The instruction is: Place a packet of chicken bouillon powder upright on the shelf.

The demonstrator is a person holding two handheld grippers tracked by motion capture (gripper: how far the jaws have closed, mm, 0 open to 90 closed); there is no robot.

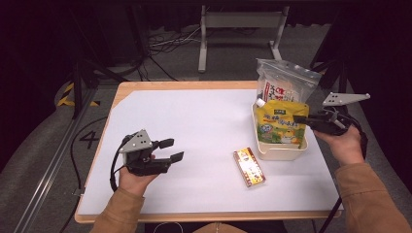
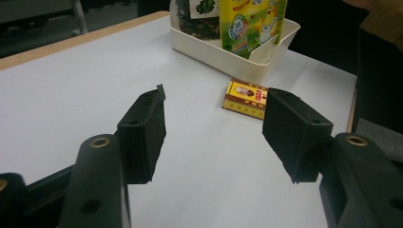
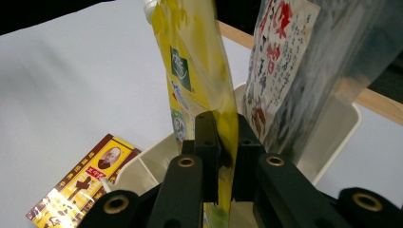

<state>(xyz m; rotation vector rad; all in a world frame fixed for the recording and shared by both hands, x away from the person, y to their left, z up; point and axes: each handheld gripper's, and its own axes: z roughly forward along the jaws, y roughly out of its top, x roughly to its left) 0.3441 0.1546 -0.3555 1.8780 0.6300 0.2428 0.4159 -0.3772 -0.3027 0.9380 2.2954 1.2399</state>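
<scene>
Pouch time: right gripper (image 1: 297,119) is clamped tight on the edge of the yellow pouch (image 1: 281,124), which stands in the cream tray (image 1: 282,151) at right of the frame.

Behind it in the same tray sits a clear bag (image 1: 284,80). Left gripper (image 1: 174,150) at lower left hangs over the white table (image 1: 194,121), jaws apart, nothing in them. Small yellow packet (image 1: 248,167) lies flat just in front of the tray.

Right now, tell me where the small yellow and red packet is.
In the high view, the small yellow and red packet lies flat on the white table, right of centre, just in front and left of the cream bin.
</scene>
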